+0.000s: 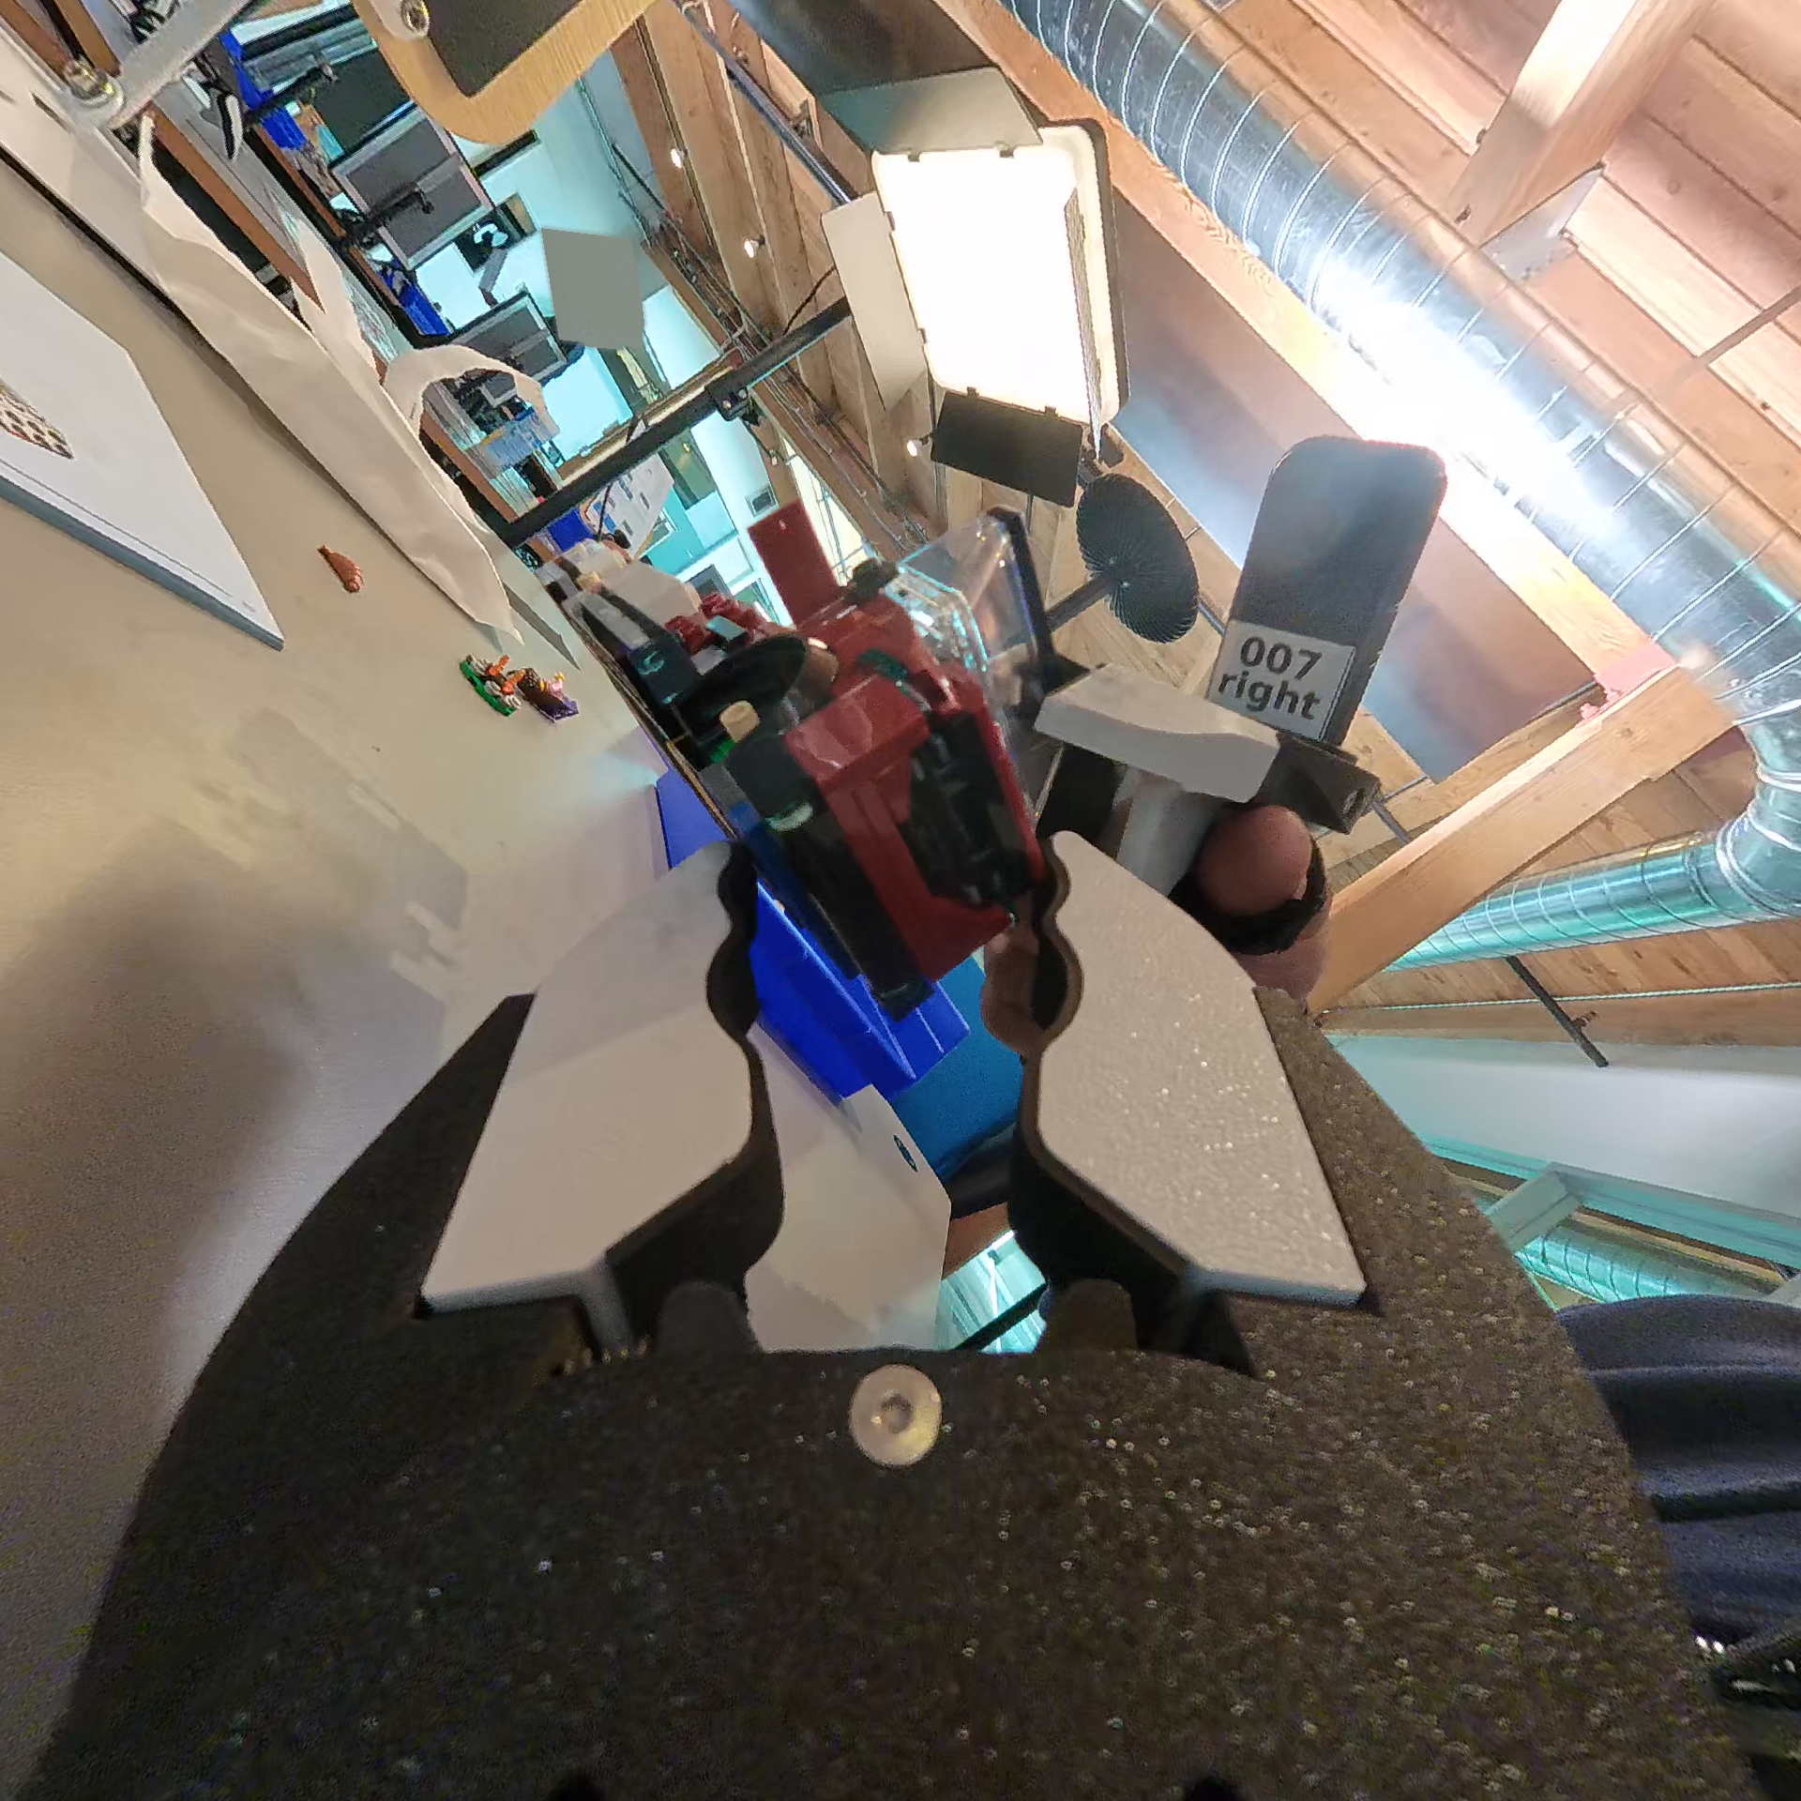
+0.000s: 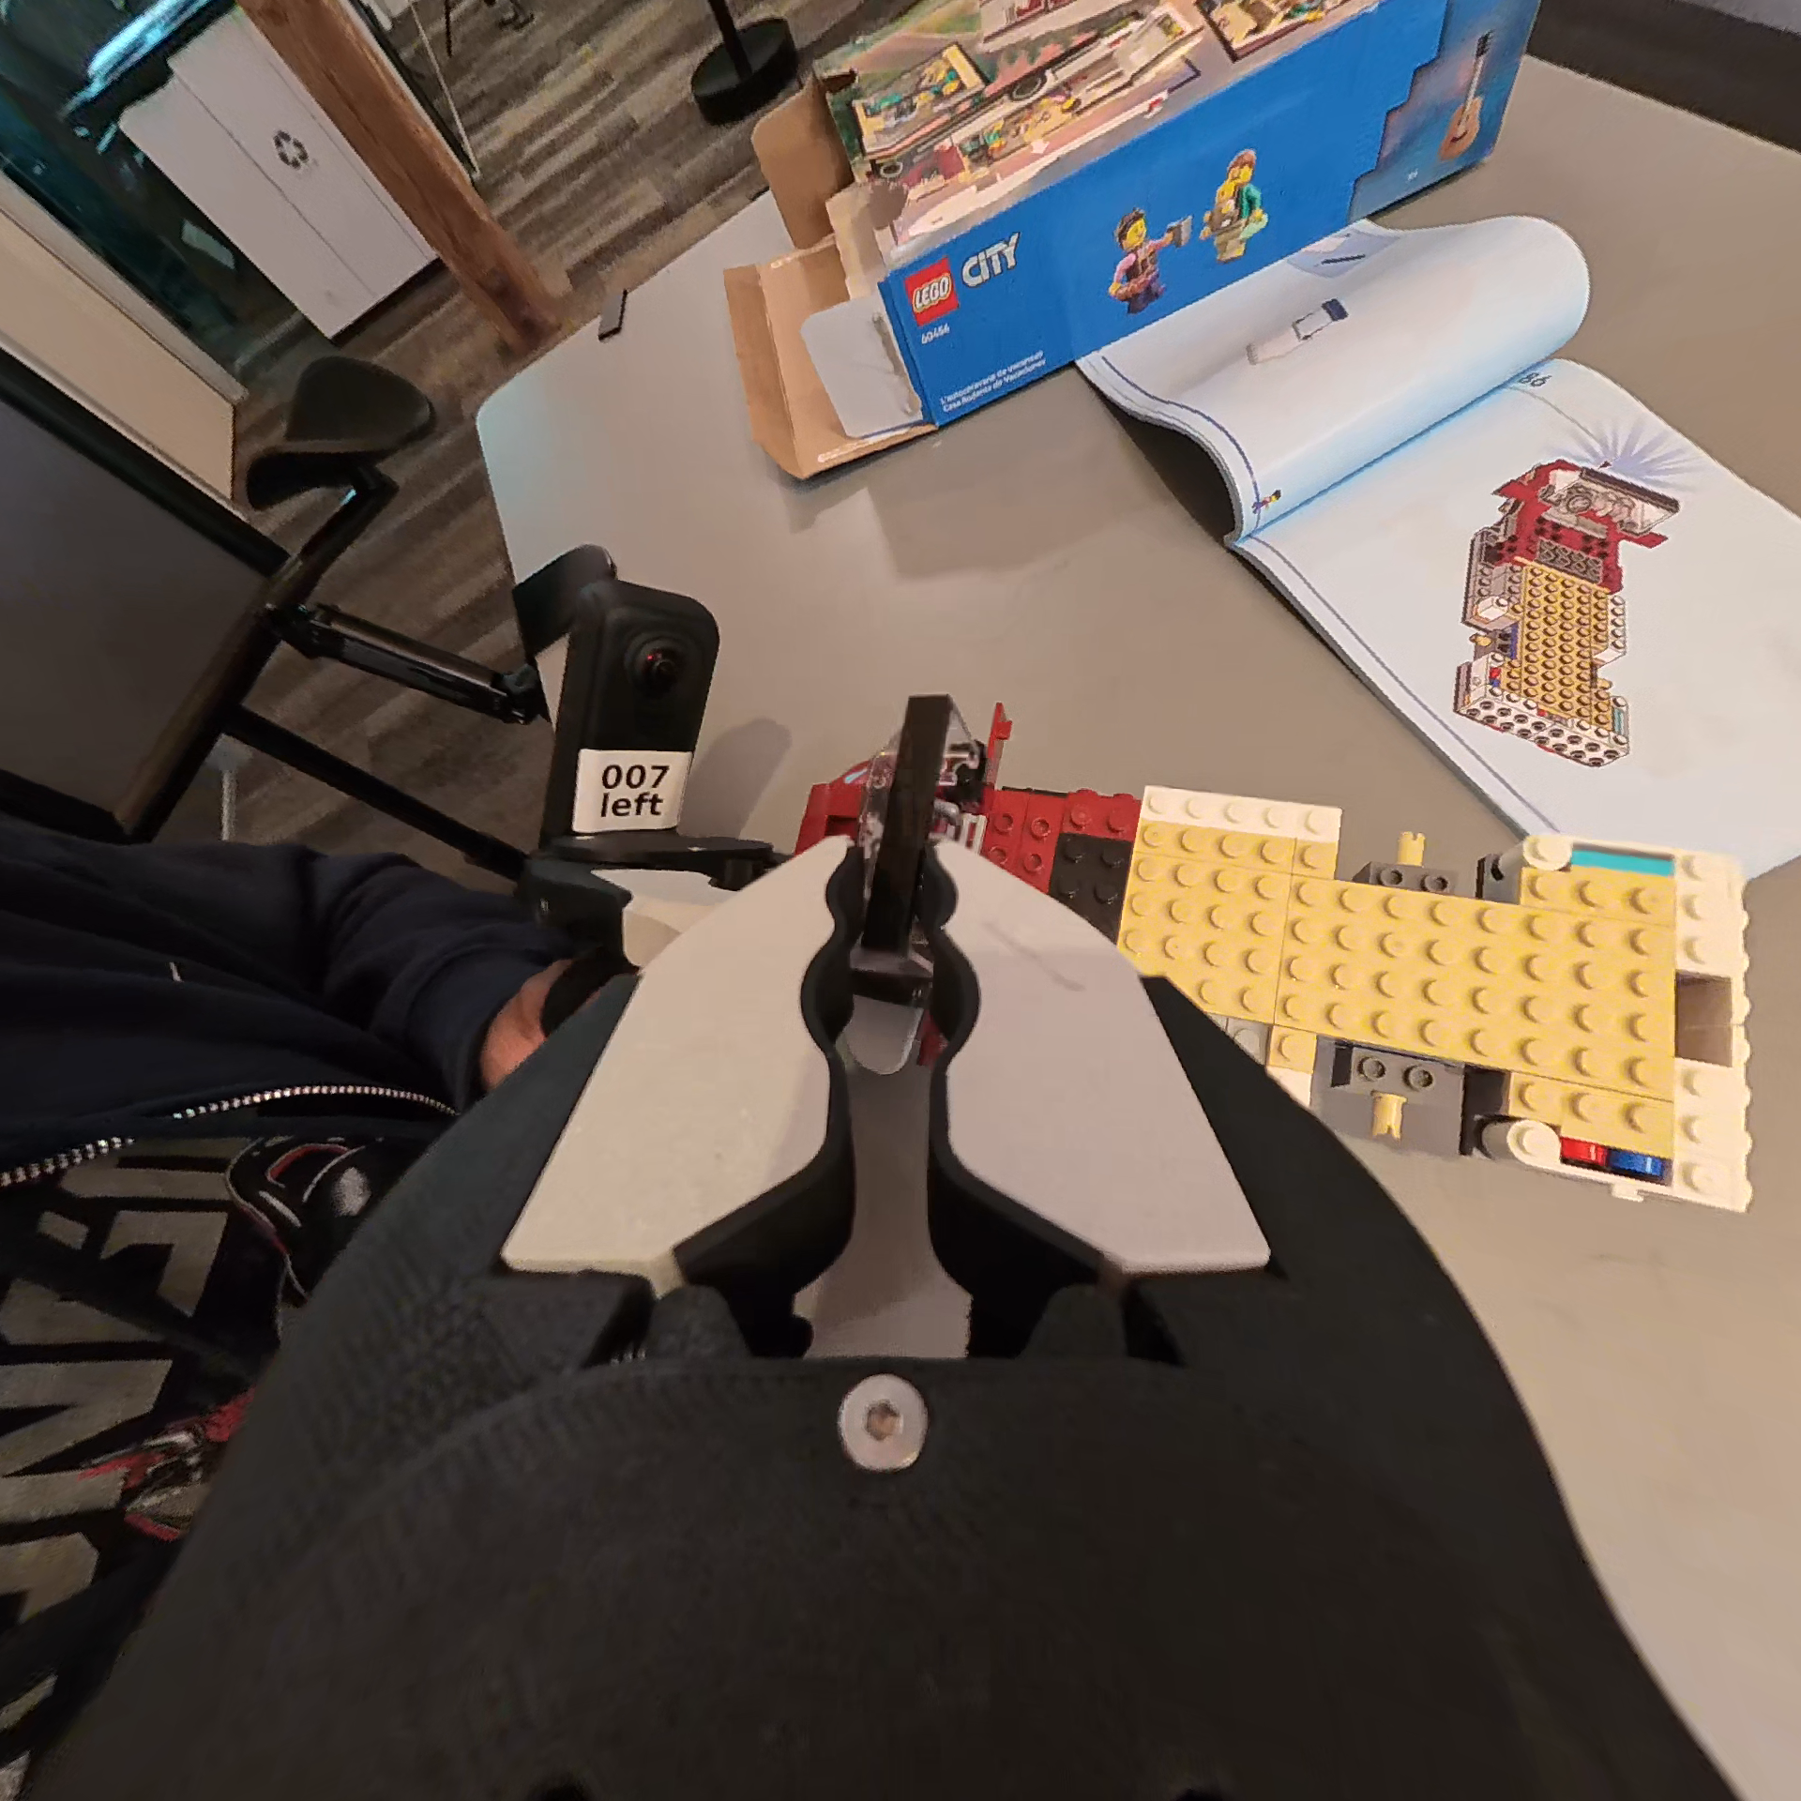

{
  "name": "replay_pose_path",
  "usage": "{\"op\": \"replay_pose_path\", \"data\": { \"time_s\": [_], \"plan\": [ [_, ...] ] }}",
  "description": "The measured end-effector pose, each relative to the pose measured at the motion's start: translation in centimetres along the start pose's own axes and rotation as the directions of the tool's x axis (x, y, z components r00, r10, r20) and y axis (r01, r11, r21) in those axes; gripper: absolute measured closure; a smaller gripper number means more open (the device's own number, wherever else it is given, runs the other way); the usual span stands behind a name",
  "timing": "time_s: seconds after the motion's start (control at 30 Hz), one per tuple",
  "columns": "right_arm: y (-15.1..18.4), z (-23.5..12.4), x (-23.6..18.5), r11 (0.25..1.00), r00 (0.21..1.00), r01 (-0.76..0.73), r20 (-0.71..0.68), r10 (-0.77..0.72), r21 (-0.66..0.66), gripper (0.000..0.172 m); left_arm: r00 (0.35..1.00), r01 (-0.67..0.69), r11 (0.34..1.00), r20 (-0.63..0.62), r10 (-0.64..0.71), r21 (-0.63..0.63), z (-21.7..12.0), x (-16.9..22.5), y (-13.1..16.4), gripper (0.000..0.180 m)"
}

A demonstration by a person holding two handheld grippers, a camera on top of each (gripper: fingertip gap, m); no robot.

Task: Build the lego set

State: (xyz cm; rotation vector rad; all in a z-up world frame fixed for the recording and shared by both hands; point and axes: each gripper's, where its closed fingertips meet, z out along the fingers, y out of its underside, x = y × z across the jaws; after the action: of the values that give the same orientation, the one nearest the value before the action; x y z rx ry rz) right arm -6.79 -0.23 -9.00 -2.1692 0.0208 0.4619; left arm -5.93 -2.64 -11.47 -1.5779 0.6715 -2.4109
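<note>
While left claw (image 1: pixel 892 911) stands wide around red front end of brick camper model (image 1: pixel 877 780), pad contact unclear, likely clamped. Centre of right view: right claw (image 2: pixel 889 916) pinches clear windscreen piece with black frame (image 2: pixel 911 838), upright over red cab. Right: tan studded roof (image 2: pixel 1442 975) built, model on grey table (image 2: pixel 975 585); windscreen not yet seated. Upper right: open instruction booklet (image 2: pixel 1462 468), blue box (image 2: pixel 1169 195).

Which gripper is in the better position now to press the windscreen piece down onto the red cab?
Right. The right gripper holds the windscreen piece directly over the red cab; the left gripper straddles the cab's front end.
</note>
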Motion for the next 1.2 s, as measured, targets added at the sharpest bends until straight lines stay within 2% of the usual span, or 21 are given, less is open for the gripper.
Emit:
{"op": "replay_pose_path", "data": {
  "time_s": [0.5, 0.7, 0.83, 1.0, 1.07, 1.2],
  "plan": [
    [-0.1, -0.2, 0.4, 1.0, 0.999, 0.01, -0.038, -0.01, 0.01, 0.141, 0.999, -0.002, 1.0, -0.032, 0.003, 0.027, -0.3, 0.4, -0.4, 0.126],
    [-0.5, -0.4, 0.4, 0.999, 0.997, 0.046, -0.061, -0.047, -0.007, 0.142, 0.999, 0.012, 0.999, -0.035, -0.011, 0.03, -0.3, 0.4, -0.5, 0.126],
    [-1.1, -0.7, 0.8, 0.99, 0.984, 0.13, -0.118, -0.135, -0.047, 0.144, 0.999, 0.026, 0.999, -0.032, -0.025, 0.031, -0.4, 0.2, -0.5, 0.126],
    [-0.5, -0.3, 0.3, 0.969, 0.973, 0.194, -0.095, -0.209, -0.151, 0.151, 0.999, 0.025, 0.999, -0.032, -0.024, 0.026, -0.3, 0.2, -0.5, 0.126],
    [-0.5, -0.2, 0.1, 0.965, 0.972, 0.205, -0.083, -0.22, -0.167, 0.157, 0.999, 0.029, 0.999, -0.03, -0.028, 0.024, -0.3, 0.2, -0.5, 0.126],
    [-0.3, -0.1, 0.3, 0.963, 0.972, 0.201, -0.089, -0.22, -0.18, 0.157, 1.0, 0.026, 0.999, -0.018, -0.025, 0.02, -0.3, 0.0, -0.4, 0.126]
  ]
}}
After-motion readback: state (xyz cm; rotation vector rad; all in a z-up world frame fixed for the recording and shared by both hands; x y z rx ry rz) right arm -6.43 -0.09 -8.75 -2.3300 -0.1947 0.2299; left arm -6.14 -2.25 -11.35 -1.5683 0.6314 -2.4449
